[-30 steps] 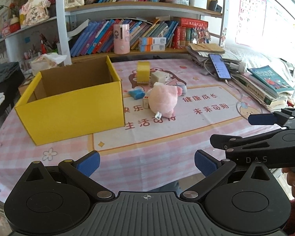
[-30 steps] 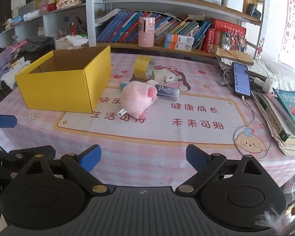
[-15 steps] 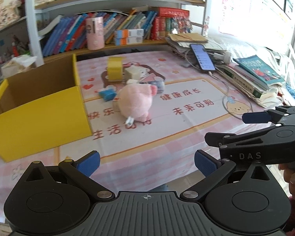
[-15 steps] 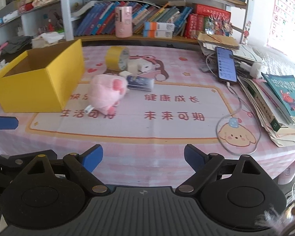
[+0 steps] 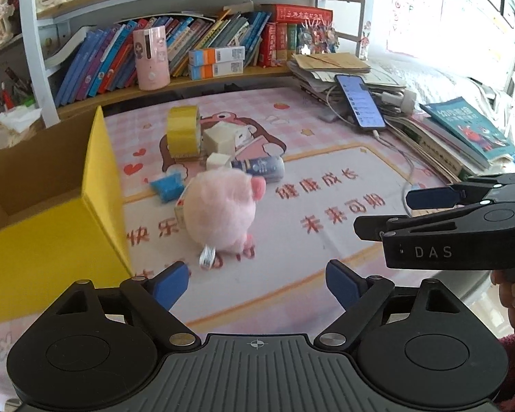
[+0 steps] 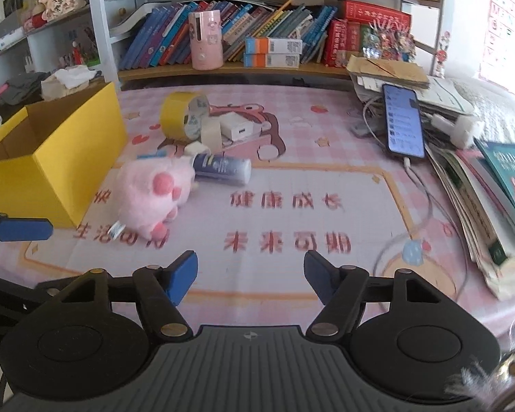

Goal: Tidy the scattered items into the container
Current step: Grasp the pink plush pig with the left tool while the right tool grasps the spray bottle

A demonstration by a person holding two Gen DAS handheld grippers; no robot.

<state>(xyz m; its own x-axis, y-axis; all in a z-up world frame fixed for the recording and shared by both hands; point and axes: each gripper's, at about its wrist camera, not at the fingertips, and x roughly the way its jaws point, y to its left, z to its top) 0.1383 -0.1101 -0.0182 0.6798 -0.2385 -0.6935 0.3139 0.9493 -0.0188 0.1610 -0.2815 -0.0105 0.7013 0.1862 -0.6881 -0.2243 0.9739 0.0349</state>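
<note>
Bookshelves back a pink checked counter [image 6: 326,130]. Both sets of fingers have just been closing yet stand apart, empty: left gripper [image 5: 257,283], right gripper [image 6: 250,276]. Beyond them lies the pink plush toy [image 5: 223,216], beside the yellow box [image 5: 44,240] at left, with tape roll [image 6: 183,118] and tube [image 6: 223,169] farther off.

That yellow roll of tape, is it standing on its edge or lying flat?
On its edge: the yellow tape roll stands with its open core facing sideways, beside a white block.
</note>
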